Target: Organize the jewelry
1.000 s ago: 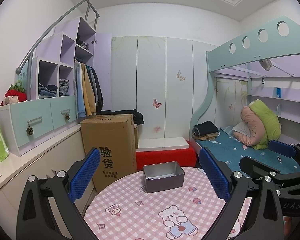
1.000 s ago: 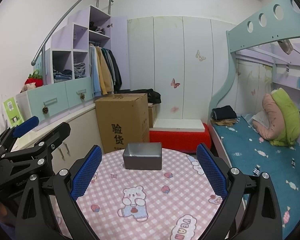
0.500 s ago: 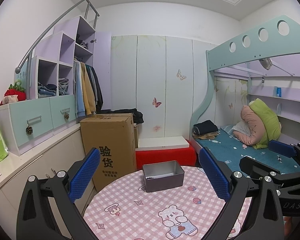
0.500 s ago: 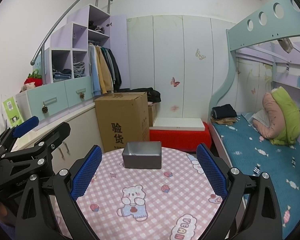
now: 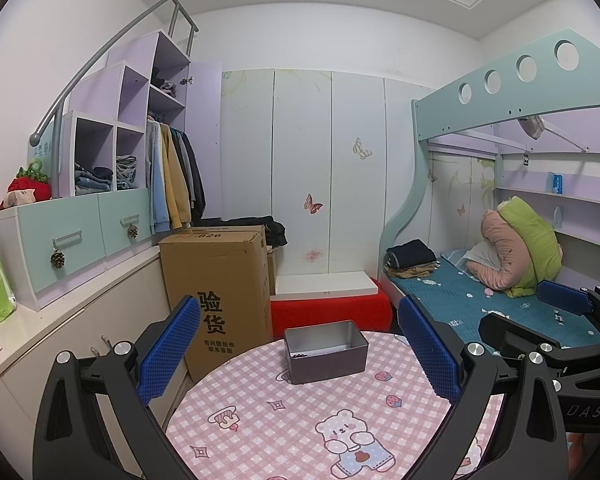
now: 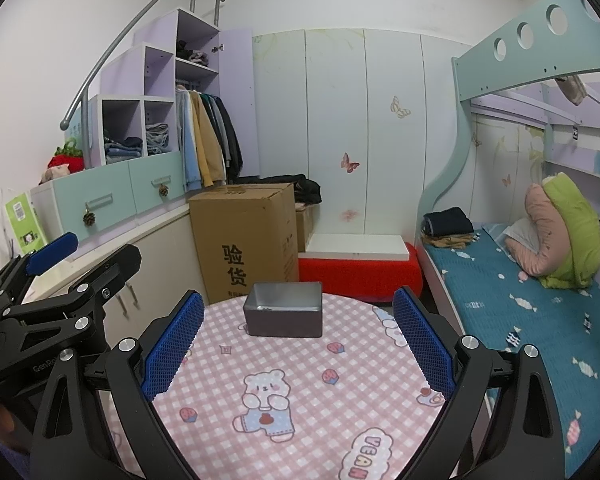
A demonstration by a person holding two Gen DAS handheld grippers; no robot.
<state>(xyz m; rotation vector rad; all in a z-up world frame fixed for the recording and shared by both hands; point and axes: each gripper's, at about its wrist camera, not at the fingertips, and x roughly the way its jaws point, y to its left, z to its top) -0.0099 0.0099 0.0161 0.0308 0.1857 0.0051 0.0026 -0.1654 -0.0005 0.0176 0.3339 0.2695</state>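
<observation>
Both hand-held grippers raised above a round table under a pink checked cloth with bear prints [image 5: 284, 408], neither touching anything.

Left gripper [image 5: 300, 354]: released, blue-padded fingers [image 5: 168, 350] spread wide, nothing between them. Right gripper [image 6: 296, 346]: likewise released and empty, blue pads [image 6: 422, 344] well apart. Right gripper's body also visible at 3 o'clock in the left wrist view; left gripper's body at 9 o'clock in the right wrist view.

Task's thing: small grey rectangular metal tin, lid off [image 5: 326, 350], standing on the far part of the table near its rim. Small dark beads [image 5: 299, 356] lying inside against the near-left wall; kind of jewelry too small to tell. No other jewelry discernible on the cloth.

Governing relation: from the left gripper, tin at 12 o'clock, a touch right of centre, framed between the fingers. From the right gripper, tin [image 6: 284, 314] at 12 o'clock, slightly toward 11. Long axis of the tin running 9 to 3 o'clock, crosswise to both grippers, tilted a little in the left view. Which gripper sits nearer: cannot tell; roughly equal.

Judgement: straight forward reach required by either gripper; short walls at 9 and 3 o'clock best suited to a spread grasp.

Background, no bearing: tall brown cardboard box with black characters [image 5: 220, 292] behind the table.
</observation>
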